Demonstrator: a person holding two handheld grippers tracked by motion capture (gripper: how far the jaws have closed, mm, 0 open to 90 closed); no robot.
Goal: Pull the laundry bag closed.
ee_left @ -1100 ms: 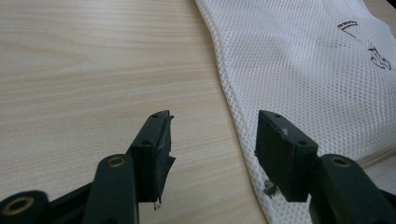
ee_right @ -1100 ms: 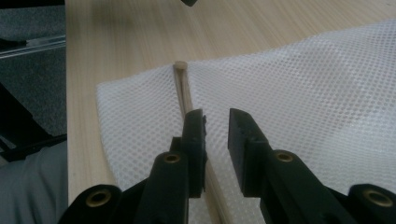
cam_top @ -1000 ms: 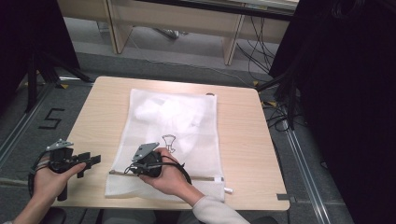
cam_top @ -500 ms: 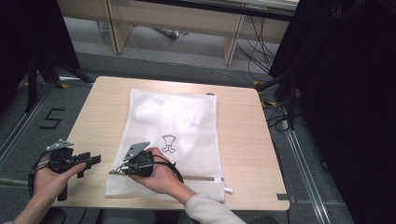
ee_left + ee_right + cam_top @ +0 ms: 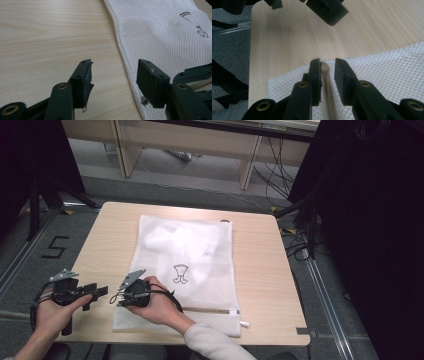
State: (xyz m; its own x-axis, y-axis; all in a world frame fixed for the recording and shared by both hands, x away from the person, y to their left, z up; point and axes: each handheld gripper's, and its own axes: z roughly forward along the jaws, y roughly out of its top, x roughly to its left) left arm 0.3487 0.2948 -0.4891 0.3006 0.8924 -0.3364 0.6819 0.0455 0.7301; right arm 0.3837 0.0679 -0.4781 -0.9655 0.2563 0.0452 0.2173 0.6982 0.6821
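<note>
A white mesh bag (image 5: 200, 245) with a small black print (image 5: 180, 274) lies flat on the wooden table (image 5: 260, 270). My right gripper (image 5: 121, 298) rests on the bag's near left corner, pointing left. In the right gripper view its jaws (image 5: 327, 62) stand a narrow gap apart over the mesh (image 5: 387, 75). A thin beige strip (image 5: 326, 75) lies between them, touching the left pad but apart from the right one. My left gripper (image 5: 97, 295) hovers just left of the bag, open with nothing between its jaws (image 5: 113, 67); the bag's edge (image 5: 162, 30) runs beside its right jaw.
The bag's zip line runs along its near edge to a white pull (image 5: 243, 323) at the right. The left gripper's jaw (image 5: 327, 10) sits close ahead of the right gripper. Desk legs, cables and dark stands surround the table; bare wood lies left and right of the bag.
My right hand has slid left along the bag's near edge, from near the print to the left corner, closing on the left gripper. The left hand has stayed put.
</note>
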